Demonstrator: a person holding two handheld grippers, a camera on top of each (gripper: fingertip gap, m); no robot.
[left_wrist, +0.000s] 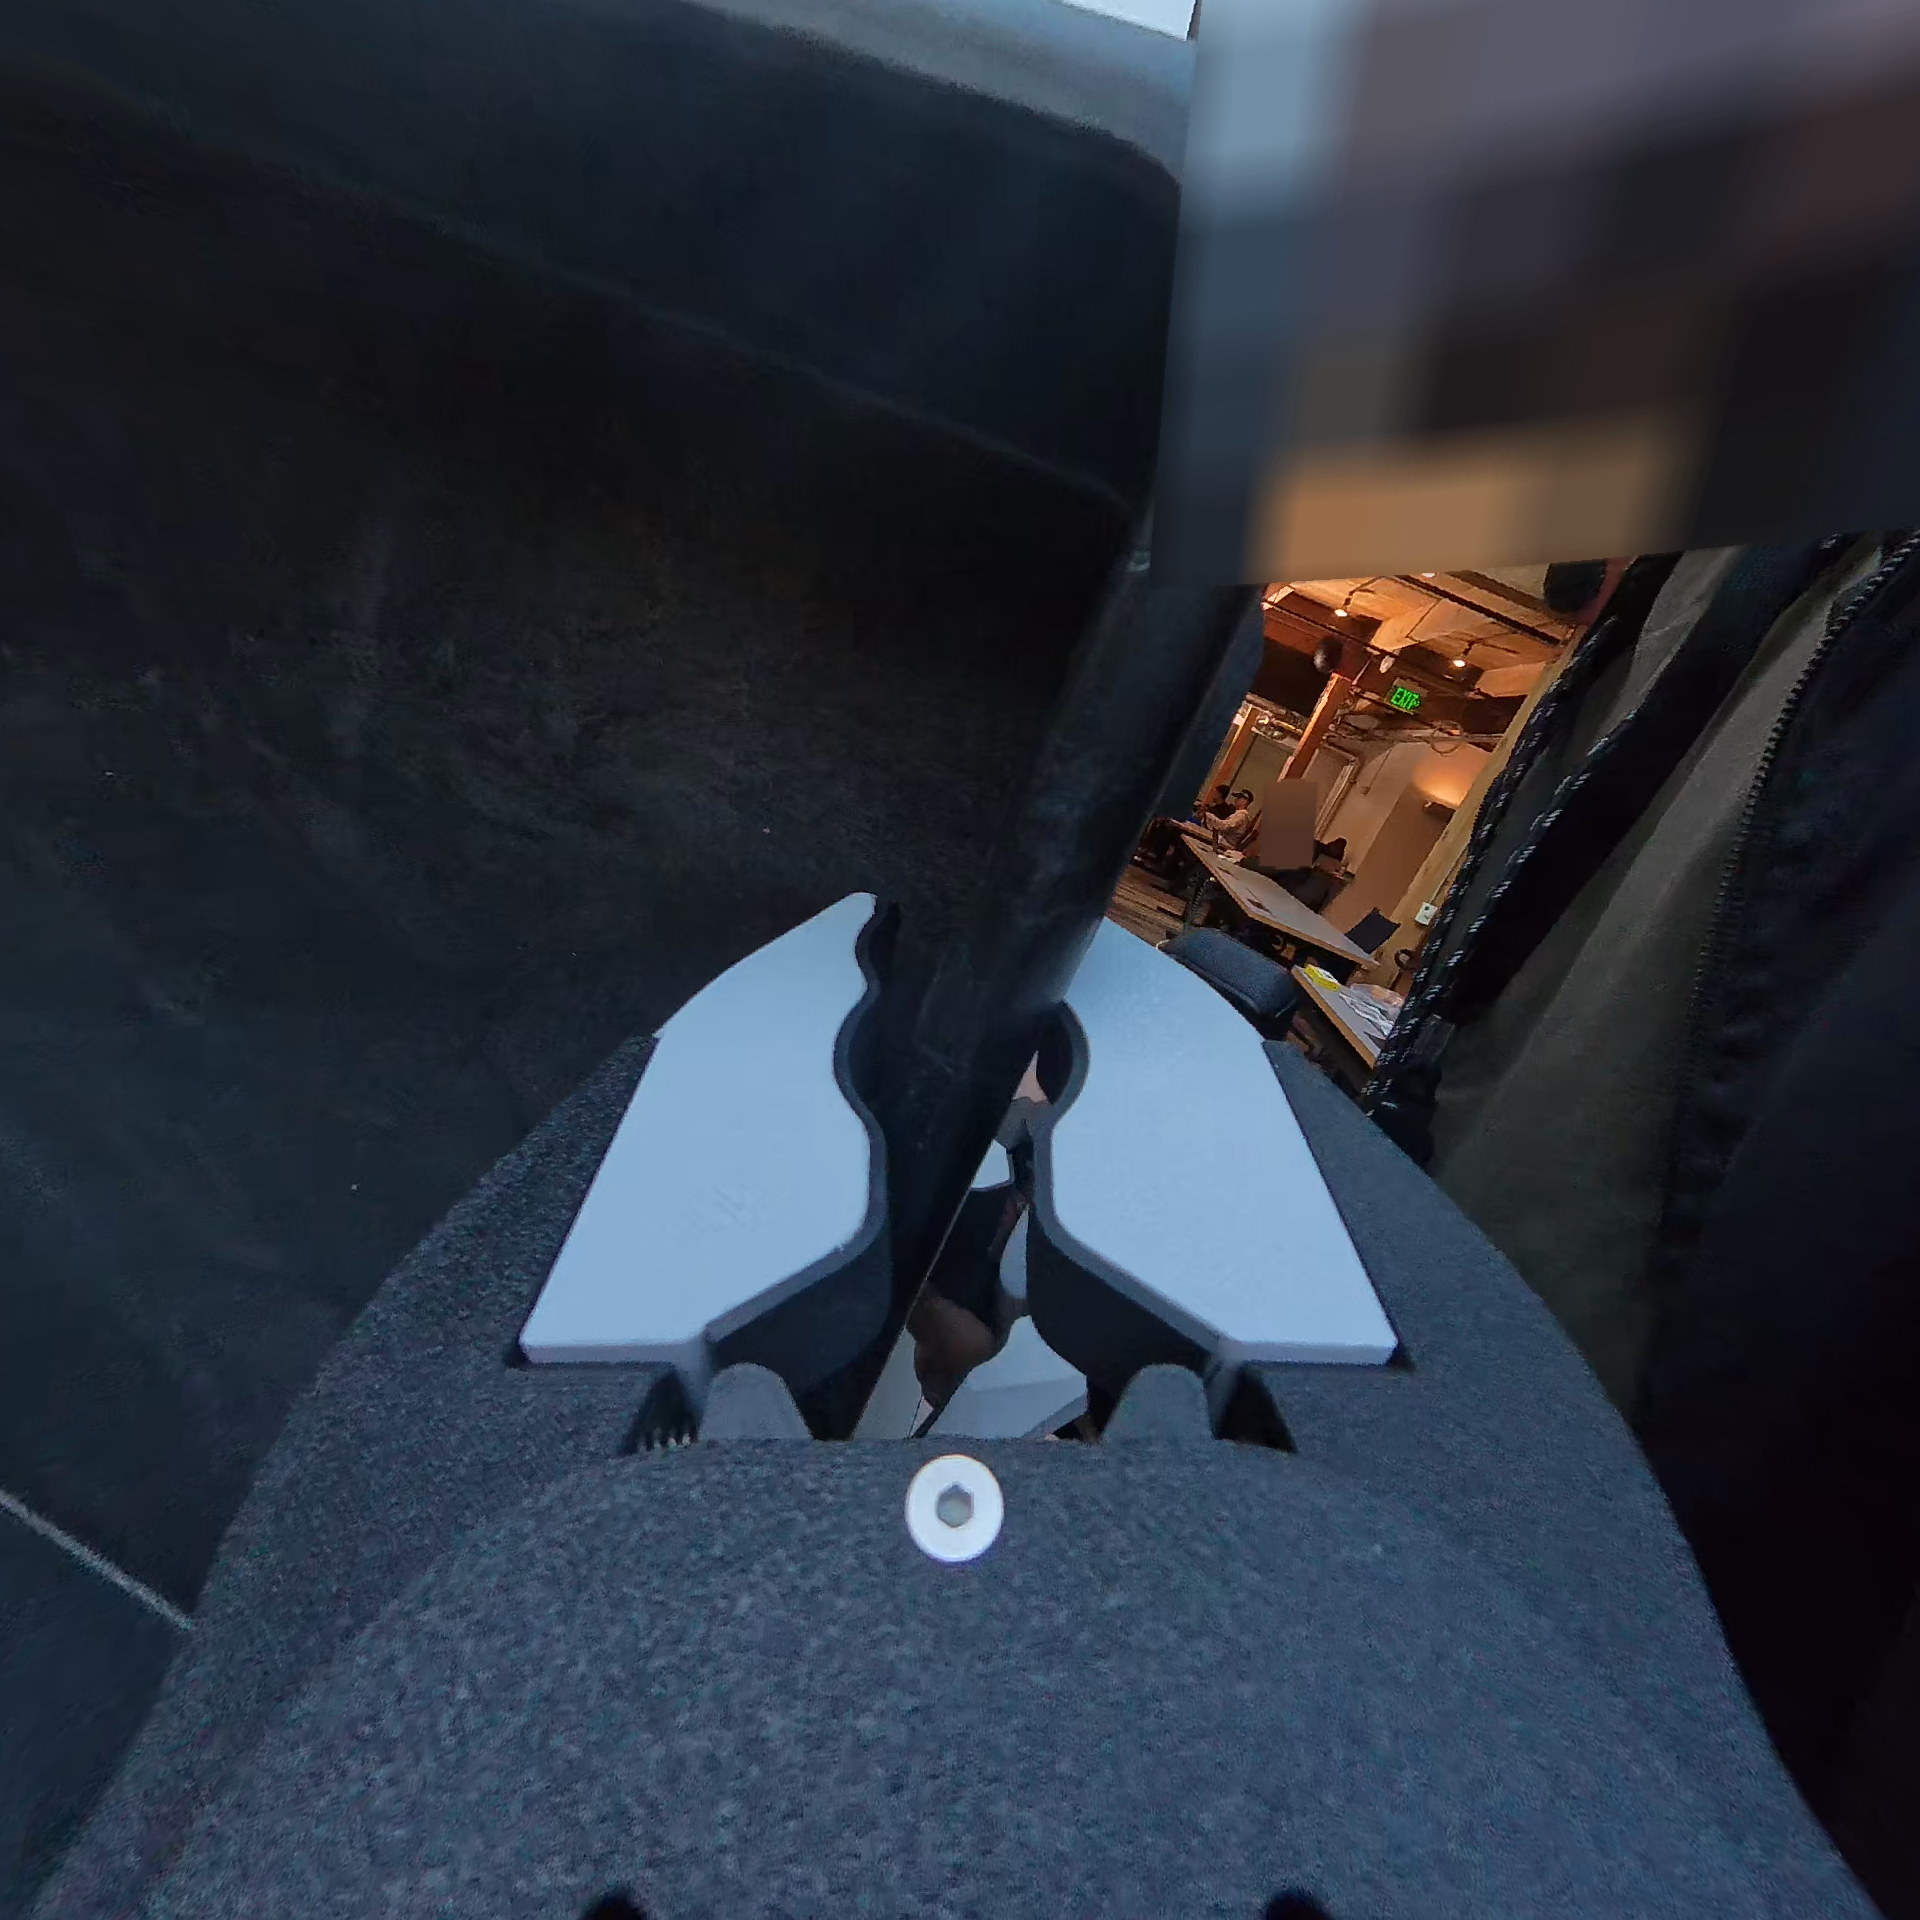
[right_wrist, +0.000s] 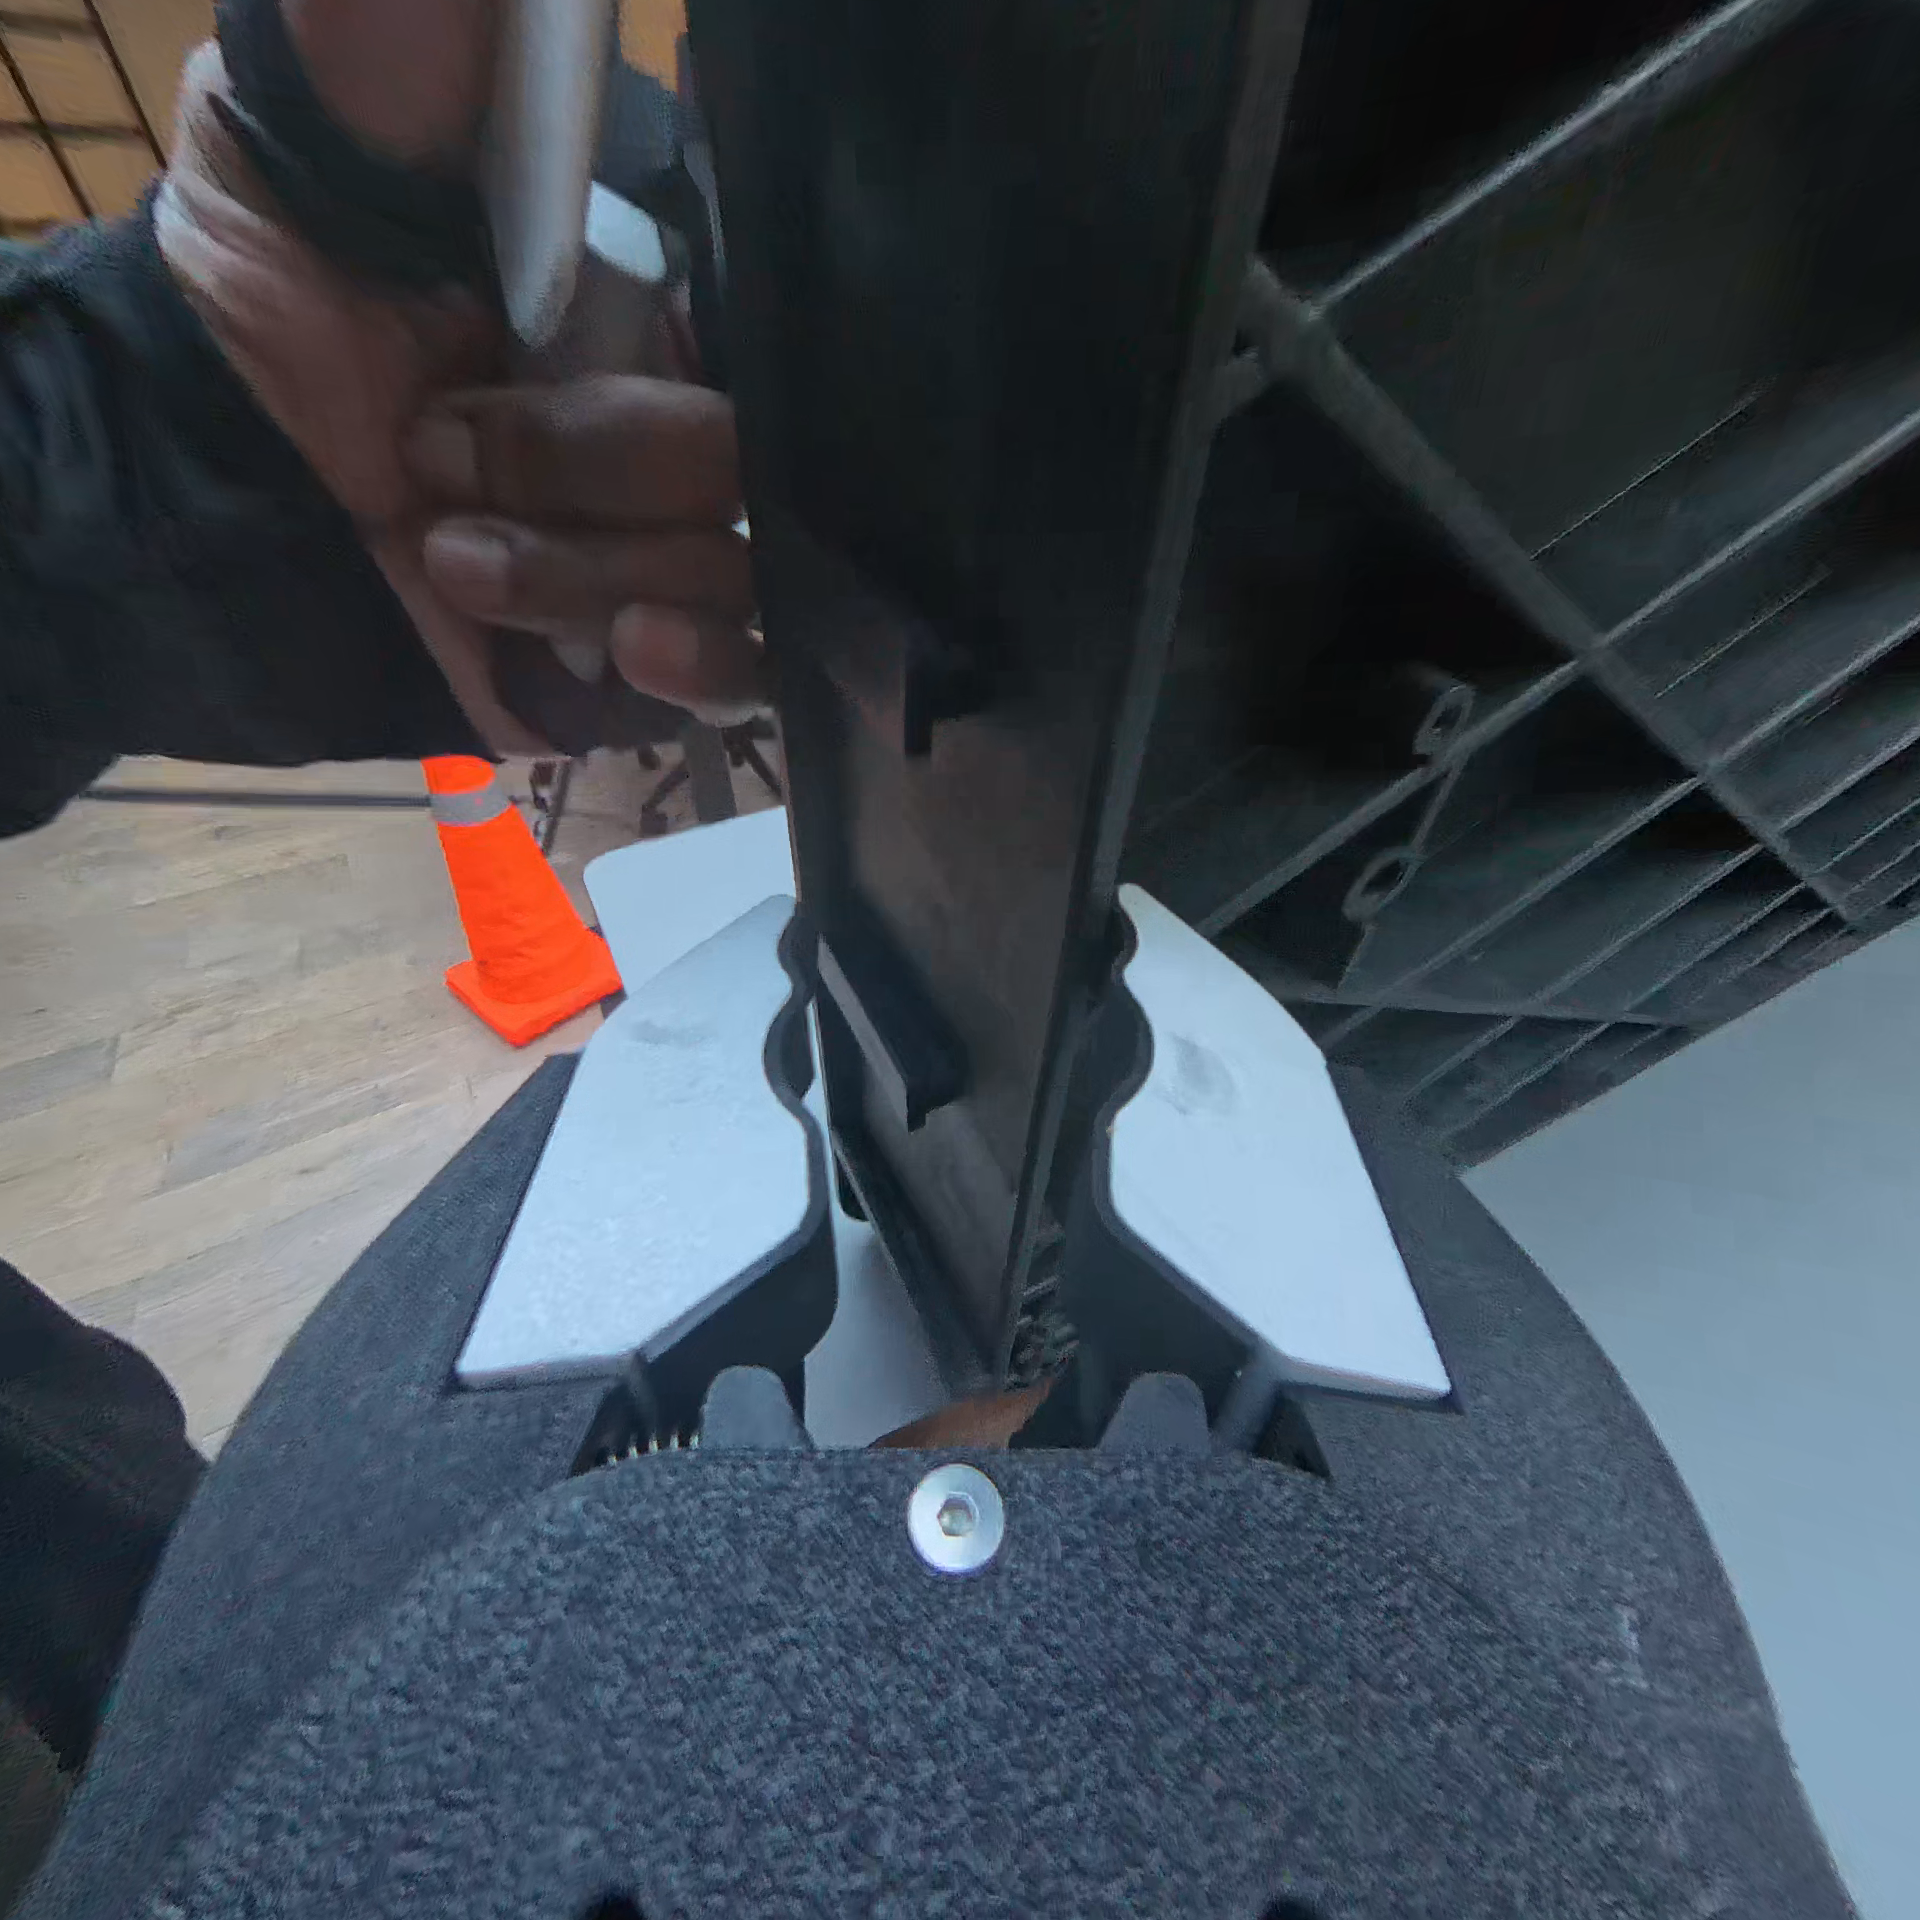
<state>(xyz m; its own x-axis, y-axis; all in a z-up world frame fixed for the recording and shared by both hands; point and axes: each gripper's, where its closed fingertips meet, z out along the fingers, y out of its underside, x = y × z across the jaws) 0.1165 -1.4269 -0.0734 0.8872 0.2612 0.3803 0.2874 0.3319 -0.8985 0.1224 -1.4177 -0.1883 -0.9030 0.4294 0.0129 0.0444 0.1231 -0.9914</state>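
Left wrist view shows the left gripper (left_wrist: 961, 1049) with its jaws clamped on the thin edge of a black plastic panel (left_wrist: 520, 623), which rises from between the two grey fingers (left_wrist: 727, 1143) and fills the space ahead and to the left of them. The panel's surface is matte, faintly mottled, with a rounded rim and shallow ridges running across it. Its full outline is cut off by the frame, so what kind of object it belongs to cannot be told. To the right of the jaws hangs a dark jacket (left_wrist: 1662, 1039) with a zip and a speckled cord; between jacket and panel a warm-lit room with long tables (left_wrist: 1278, 904) shows far ahead, small and hard to read. A blurred patch covers the upper right.

In the right wrist view the right gripper (right_wrist: 961, 1039) likewise has its jaws closed on a black plastic edge (right_wrist: 956, 623), a glossy, wedge-shaped strip that narrows toward the base of the fingers. Right of the jaws, a ribbed black underside (right_wrist: 1558, 623) with crossing struts is visible, partly motion-blurred. Left of and ahead of the jaws, one bare hand (right_wrist: 499, 468) in a dark sleeve grasps something whose shape is smeared; a pale silvery bar (right_wrist: 540, 177) crosses it. One orange traffic cone (right_wrist: 499, 904) with a grey band stands on the wooden floor (right_wrist: 208, 987), left of the jaws and beyond them. A pale grey surface (right_wrist: 1714, 1247) lies to the right.
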